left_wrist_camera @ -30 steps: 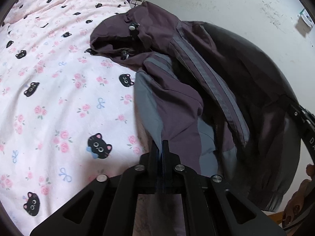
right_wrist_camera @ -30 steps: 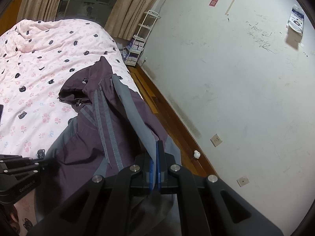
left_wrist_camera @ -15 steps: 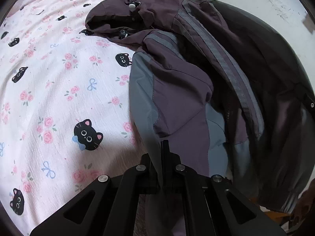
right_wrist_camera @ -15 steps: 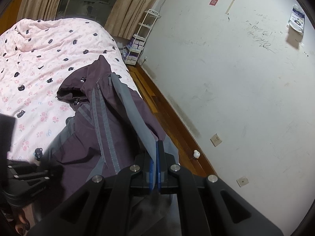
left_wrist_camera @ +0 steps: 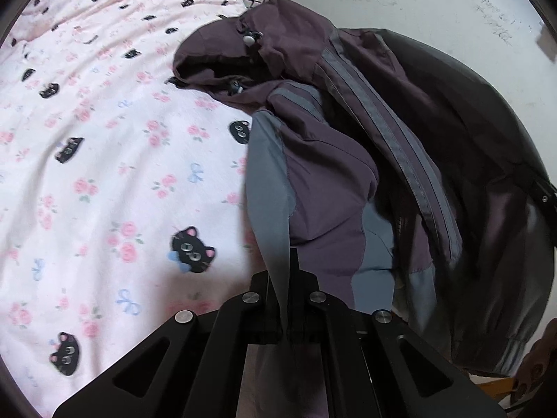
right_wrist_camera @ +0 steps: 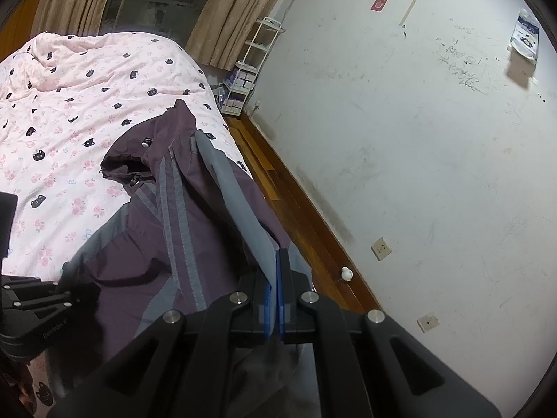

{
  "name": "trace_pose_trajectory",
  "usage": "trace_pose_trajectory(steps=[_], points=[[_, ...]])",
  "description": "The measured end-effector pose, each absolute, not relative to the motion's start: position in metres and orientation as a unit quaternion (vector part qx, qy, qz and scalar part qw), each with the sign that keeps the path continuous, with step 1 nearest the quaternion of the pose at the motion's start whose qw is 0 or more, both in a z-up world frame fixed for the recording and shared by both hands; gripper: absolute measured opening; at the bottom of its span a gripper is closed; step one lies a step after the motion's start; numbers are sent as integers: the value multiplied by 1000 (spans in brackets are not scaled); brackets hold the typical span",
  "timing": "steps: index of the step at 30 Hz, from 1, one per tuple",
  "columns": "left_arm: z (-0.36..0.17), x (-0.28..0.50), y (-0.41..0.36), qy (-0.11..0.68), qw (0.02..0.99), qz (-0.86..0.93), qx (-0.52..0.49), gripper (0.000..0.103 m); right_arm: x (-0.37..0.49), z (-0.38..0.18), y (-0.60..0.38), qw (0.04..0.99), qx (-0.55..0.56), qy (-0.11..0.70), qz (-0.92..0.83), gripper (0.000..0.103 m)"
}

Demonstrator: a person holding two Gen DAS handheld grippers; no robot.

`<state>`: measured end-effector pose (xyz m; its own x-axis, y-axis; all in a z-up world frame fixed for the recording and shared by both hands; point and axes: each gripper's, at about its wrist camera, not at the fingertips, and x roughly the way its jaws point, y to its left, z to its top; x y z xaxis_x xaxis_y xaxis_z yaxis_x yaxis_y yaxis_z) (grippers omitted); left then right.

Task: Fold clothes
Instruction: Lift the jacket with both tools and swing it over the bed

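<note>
A purple and grey hooded jacket (left_wrist_camera: 330,160) lies along the right edge of a bed, hood at the far end; it also shows in the right wrist view (right_wrist_camera: 167,230). My left gripper (left_wrist_camera: 287,271) is shut on a grey edge of the jacket near its hem. My right gripper (right_wrist_camera: 276,271) is shut on the jacket's other grey edge and holds it lifted over the bed's side. The left gripper (right_wrist_camera: 38,303) shows at the lower left of the right wrist view.
The bed carries a pink quilt with black cat faces (left_wrist_camera: 104,174). A wooden floor strip (right_wrist_camera: 296,209) runs between the bed and a white wall (right_wrist_camera: 435,139). A white shelf rack (right_wrist_camera: 247,76) and curtains (right_wrist_camera: 236,10) stand at the far end.
The left gripper has pulled back and lifted the jacket's edge; the jacket has slid a little toward me on the quilt. The right gripper still holds its edge, barely moved.
</note>
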<state>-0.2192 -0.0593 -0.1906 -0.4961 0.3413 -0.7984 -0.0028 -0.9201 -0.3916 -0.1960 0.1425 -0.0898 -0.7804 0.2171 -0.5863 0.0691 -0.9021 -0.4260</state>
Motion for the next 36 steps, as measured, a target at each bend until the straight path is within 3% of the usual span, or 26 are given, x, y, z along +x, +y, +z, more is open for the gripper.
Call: trace_pose_trajectory(steps=[22,36], points=[[-153,-129,-231,-152,-85,860,-480,1,-171,-101,85,-39,-350,-225,908,3],[-130,-21,-383,-156,-234,842,-459,1,-134,-115,-47,-156,-339,-262,890,3]])
